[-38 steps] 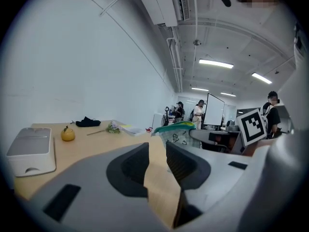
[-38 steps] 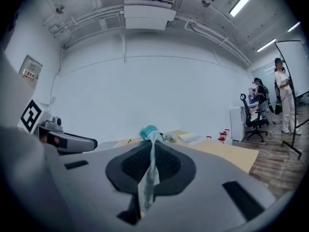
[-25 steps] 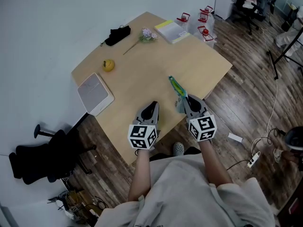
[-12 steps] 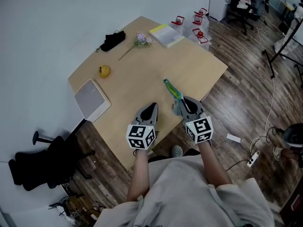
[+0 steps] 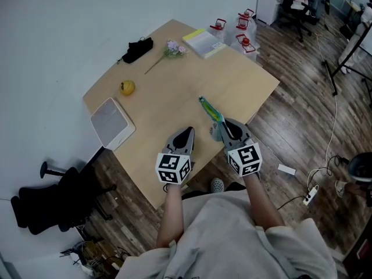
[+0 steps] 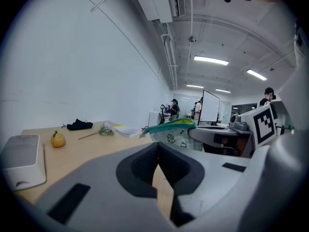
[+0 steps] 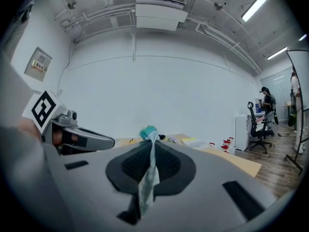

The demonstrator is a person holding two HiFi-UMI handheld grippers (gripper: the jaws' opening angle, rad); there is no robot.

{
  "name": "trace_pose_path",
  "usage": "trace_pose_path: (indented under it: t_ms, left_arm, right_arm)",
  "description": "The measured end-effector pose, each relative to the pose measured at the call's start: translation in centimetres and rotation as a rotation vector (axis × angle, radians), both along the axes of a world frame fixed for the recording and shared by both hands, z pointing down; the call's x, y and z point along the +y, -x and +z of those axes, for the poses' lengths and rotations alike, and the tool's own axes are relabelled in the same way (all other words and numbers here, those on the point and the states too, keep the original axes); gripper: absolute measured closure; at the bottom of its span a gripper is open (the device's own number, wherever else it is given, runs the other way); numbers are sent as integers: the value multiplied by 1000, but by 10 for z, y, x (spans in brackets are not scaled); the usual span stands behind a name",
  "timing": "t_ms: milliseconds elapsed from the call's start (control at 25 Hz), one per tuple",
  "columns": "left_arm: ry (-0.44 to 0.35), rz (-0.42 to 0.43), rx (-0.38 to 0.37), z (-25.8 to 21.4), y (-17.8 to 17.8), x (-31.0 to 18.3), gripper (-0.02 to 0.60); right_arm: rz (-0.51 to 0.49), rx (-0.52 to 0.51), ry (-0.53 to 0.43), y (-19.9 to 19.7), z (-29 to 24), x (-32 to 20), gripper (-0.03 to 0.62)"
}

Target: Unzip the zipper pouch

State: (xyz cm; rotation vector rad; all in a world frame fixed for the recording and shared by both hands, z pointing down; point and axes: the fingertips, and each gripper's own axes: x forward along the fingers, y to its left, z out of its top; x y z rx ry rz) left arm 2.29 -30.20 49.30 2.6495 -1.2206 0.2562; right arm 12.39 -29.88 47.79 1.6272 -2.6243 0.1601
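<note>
Spreading out ahead of both grippers is a wooden table (image 5: 174, 115). A flat white box (image 5: 112, 122) lies to the left of the left gripper (image 5: 188, 130), at the table's edge. A yellow-and-white book (image 5: 203, 43) sits far ahead of the right gripper (image 5: 224, 123), near the far edge.

The left gripper hangs over the near part of the table, its jaws pressed together with nothing between them. Just to its right, the right gripper's jaws are clamped on one end of the zipper pouch (image 5: 210, 110), which sticks out ahead of them, edge-on above the table.

Far ahead and to the left of both grippers lies a black cloth (image 5: 138, 49). Red-lidded jars (image 5: 244, 34) stand right of the book, and a flower (image 5: 173, 48) lies between cloth and book. A yellow fruit (image 5: 127, 87) sits beyond the white box.
</note>
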Motion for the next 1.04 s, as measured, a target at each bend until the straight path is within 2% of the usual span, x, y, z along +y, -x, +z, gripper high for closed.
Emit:
trace_pose_path:
  t_ms: [80,240,520,1040]
  left_arm:
    - [11,10,-6,3,-3,2,560]
    - [11,32,29,1,-5,6,560]
    - [4,9,46,1,-3,5,560]
    - [12,-19,51,5,-1,-1,560]
  right_arm:
    - [-1,3,2,-1,0,0,574]
    - [-3,7,13,-1,3,3,574]
    - [13,1,22,-10,8,2,574]
    - [-18,-7,24,-7,9,1,574]
